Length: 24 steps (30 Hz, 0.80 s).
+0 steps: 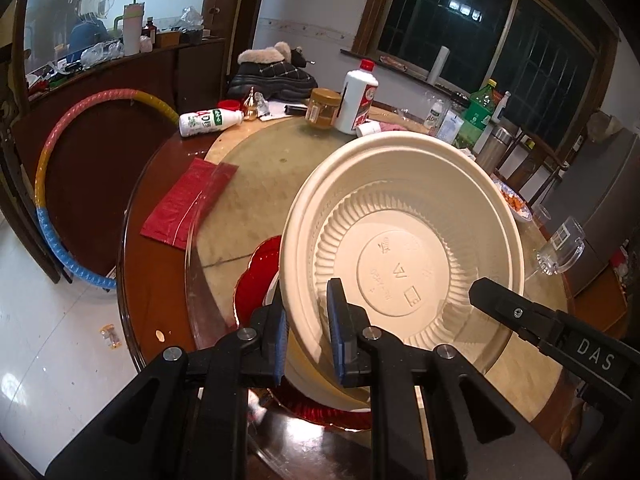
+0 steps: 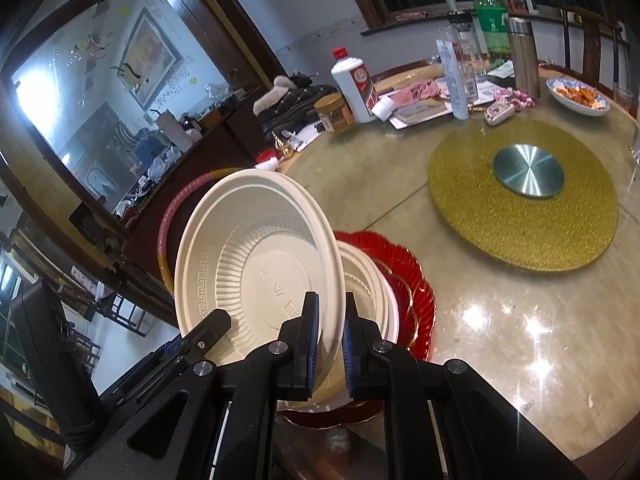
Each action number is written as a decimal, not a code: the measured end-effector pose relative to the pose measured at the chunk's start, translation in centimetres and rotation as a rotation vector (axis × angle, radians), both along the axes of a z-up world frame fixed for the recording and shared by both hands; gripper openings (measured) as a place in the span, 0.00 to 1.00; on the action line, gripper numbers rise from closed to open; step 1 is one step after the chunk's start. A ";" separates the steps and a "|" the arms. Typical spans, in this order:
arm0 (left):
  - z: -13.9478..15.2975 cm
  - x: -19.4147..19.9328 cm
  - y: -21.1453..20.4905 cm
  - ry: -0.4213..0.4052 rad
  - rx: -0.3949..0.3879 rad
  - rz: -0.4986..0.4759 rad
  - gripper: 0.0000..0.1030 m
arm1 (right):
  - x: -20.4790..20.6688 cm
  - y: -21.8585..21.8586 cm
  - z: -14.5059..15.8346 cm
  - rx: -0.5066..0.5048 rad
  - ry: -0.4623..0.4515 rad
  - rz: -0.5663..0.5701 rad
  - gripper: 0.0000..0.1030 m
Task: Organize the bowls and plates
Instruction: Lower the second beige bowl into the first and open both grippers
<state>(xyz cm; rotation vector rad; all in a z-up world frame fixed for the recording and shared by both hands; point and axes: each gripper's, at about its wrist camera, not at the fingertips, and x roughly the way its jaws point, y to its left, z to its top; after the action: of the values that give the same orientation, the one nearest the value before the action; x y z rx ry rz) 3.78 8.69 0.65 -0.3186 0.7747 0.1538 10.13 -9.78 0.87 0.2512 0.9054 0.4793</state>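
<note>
Cluttered round table (image 1: 248, 184) is filling the left wrist view, where the left gripper (image 1: 308, 332) is pinching the near rim of a cream bowl (image 1: 400, 232) tilted above a red plate (image 1: 256, 276). Across the right wrist view, the right gripper (image 2: 330, 344) is clamping the same bowl's opposite rim, holding it over stacked bowls (image 2: 368, 284) sitting on that plate.

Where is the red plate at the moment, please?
The red plate lies at the near edge of the round table, under the stacked cream bowls, just behind both grippers; in the right wrist view it sits left of the gold mat.
</note>
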 end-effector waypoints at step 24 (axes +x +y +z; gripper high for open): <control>-1.6 0.2 0.2 0.052 0.011 -0.006 0.15 | 0.3 0.6 -2.2 -0.039 0.064 0.015 0.10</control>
<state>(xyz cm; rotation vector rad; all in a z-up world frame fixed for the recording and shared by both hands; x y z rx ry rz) 3.98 8.89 -0.94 -0.3030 0.8262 0.1613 10.39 -9.22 -1.36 0.2248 0.9787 0.4692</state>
